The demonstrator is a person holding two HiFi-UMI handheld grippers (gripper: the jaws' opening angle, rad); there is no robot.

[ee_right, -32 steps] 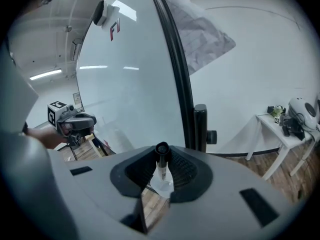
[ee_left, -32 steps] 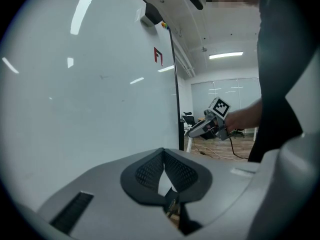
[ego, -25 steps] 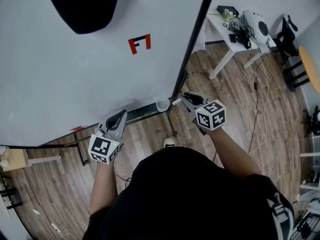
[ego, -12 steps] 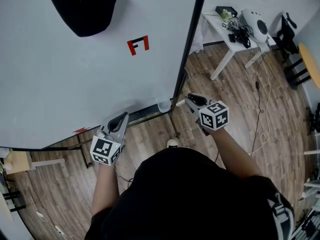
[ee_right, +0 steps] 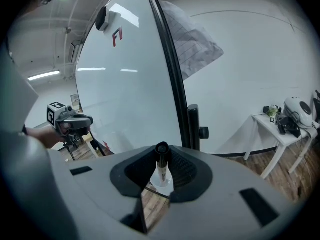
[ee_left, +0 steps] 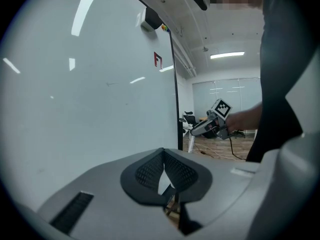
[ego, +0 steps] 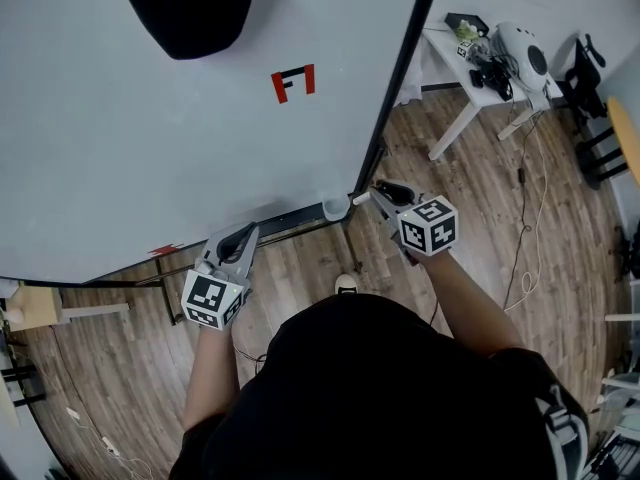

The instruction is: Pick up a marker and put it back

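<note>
A marker (ee_right: 161, 170) with a black cap and a white body stands between the pads of my right gripper (ee_right: 161, 159), which is shut on it. In the head view the marker (ego: 359, 199) pokes out of the right gripper (ego: 380, 192) toward the whiteboard's lower right corner. There it is close to a small white cup (ego: 333, 209) on the board's ledge. My left gripper (ego: 243, 236) hangs in front of the whiteboard's (ego: 150, 138) bottom edge. Its pads (ee_left: 150, 170) meet at the tips with nothing between them.
The whiteboard carries a red and black mark (ego: 293, 83) and a black pad (ego: 190, 3) high up. A white table (ego: 455, 93) with gear stands at the right, and cables (ego: 520, 268) trail over the wooden floor. A small wooden stool (ego: 30, 313) is at the left.
The head view has drifted slightly. Both grippers stay by the board's lower edge, and the marker stays in the right one.
</note>
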